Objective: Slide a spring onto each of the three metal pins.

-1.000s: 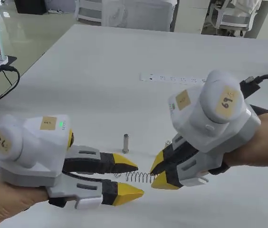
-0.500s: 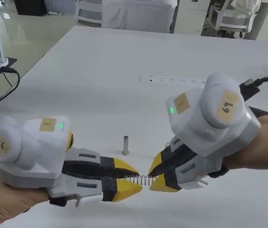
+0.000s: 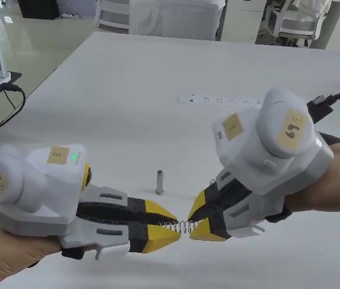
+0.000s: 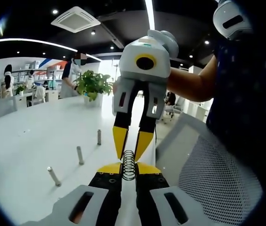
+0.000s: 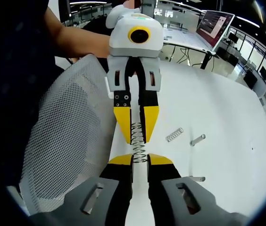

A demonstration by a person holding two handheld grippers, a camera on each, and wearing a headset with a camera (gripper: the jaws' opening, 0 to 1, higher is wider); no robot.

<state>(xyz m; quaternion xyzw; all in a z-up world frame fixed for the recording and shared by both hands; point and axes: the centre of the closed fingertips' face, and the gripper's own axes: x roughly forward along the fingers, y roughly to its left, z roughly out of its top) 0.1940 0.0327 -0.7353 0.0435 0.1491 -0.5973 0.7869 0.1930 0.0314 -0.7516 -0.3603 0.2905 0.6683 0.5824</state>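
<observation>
The left gripper [image 3: 170,225] and right gripper [image 3: 193,226] each pinch one end of a spring [image 3: 182,226] with closed fingers, over the bench [image 3: 128,90]. The nearest pin [image 3: 160,182] stands at eleven o'clock from it. All three pins [image 4: 79,155] look bare, so nothing is done yet.

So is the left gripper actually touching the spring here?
Touching. In the left gripper view, the spring sits clamped between the closed yellow tips of the left gripper, with no gap on either side.
</observation>
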